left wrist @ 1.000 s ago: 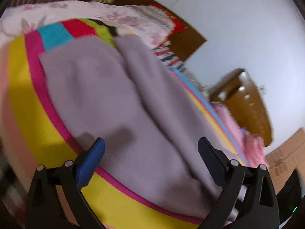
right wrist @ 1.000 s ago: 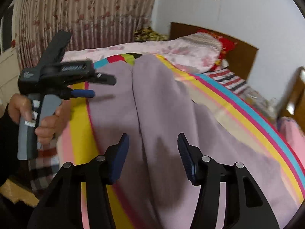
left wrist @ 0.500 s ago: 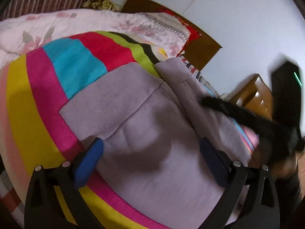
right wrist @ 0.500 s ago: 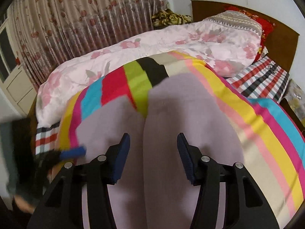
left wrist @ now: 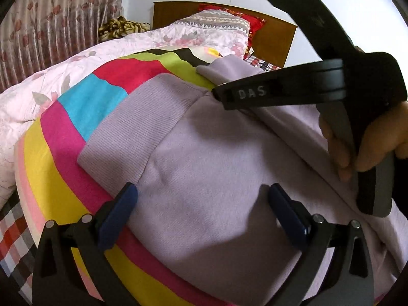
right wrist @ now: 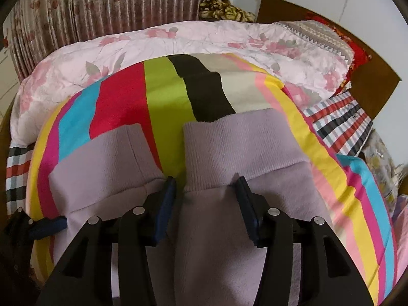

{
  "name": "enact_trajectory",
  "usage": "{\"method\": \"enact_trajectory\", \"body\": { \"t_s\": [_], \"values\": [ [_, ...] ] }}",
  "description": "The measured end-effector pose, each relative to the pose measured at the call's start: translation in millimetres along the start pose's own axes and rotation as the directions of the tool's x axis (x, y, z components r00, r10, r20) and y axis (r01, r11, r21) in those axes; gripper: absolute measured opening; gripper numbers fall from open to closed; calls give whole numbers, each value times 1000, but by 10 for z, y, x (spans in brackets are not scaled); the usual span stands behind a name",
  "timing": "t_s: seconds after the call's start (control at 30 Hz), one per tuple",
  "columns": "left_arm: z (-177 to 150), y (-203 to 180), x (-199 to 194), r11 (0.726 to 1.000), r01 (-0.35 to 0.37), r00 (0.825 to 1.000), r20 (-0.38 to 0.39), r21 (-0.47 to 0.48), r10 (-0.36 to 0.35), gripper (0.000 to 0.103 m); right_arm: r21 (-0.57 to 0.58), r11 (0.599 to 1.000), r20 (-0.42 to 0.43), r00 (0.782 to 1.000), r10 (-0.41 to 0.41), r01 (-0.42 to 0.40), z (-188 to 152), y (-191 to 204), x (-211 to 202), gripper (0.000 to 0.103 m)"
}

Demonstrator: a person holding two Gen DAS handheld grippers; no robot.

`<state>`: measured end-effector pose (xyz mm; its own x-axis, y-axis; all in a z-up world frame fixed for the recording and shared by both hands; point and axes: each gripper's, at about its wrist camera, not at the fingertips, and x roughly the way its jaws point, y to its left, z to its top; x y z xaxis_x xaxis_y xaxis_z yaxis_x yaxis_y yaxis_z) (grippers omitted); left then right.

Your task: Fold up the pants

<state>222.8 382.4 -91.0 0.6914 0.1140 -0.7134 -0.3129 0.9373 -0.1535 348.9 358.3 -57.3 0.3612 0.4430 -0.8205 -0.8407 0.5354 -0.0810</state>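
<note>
On the bed, a pair of soft lilac fleece pants (right wrist: 229, 229) with ribbed ankle cuffs lies flat on a rainbow-striped blanket (right wrist: 119, 97), legs side by side.

The left tongs (left wrist: 201, 211) stand wide open over the left leg, just short of the left ribbed cuff (left wrist: 132, 125), their blue pads clear of the cloth on either side.

The right tongs (right wrist: 204, 206) are open too, straddling the inner half of the right ribbed cuff (right wrist: 242, 148); whether the pads touch the fleece I cannot tell.

The pants' long axis runs straight away from both tongs, cuffs pointing toward the pink floral quilt (right wrist: 178, 40), and the waist lies out of view behind.

Each tong is nearest its own cuff, so the likely move is to pinch both cuffs and draw them back toward the waist.
</note>
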Motion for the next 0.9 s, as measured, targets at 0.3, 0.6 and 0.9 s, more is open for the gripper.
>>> {"method": "enact_trajectory", "body": {
  "t_s": [0.3, 0.6, 0.9],
  "values": [
    [1, 315, -282, 980, 173, 985, 45, -103, -169, 101, 91, 991, 132, 987, 90, -102, 105, -258, -469, 11],
    [-45, 1262, -854, 714, 482, 875, 318, -507, -365, 101, -21, 931, 180, 914, 363, -365, 150, 304, -972, 11],
    [-213, 1269, -881, 744, 439, 899, 240, -504, -367, 101, 0, 817, 64, 816, 575, -576, -222, 692, -654, 66]
  ]
}}
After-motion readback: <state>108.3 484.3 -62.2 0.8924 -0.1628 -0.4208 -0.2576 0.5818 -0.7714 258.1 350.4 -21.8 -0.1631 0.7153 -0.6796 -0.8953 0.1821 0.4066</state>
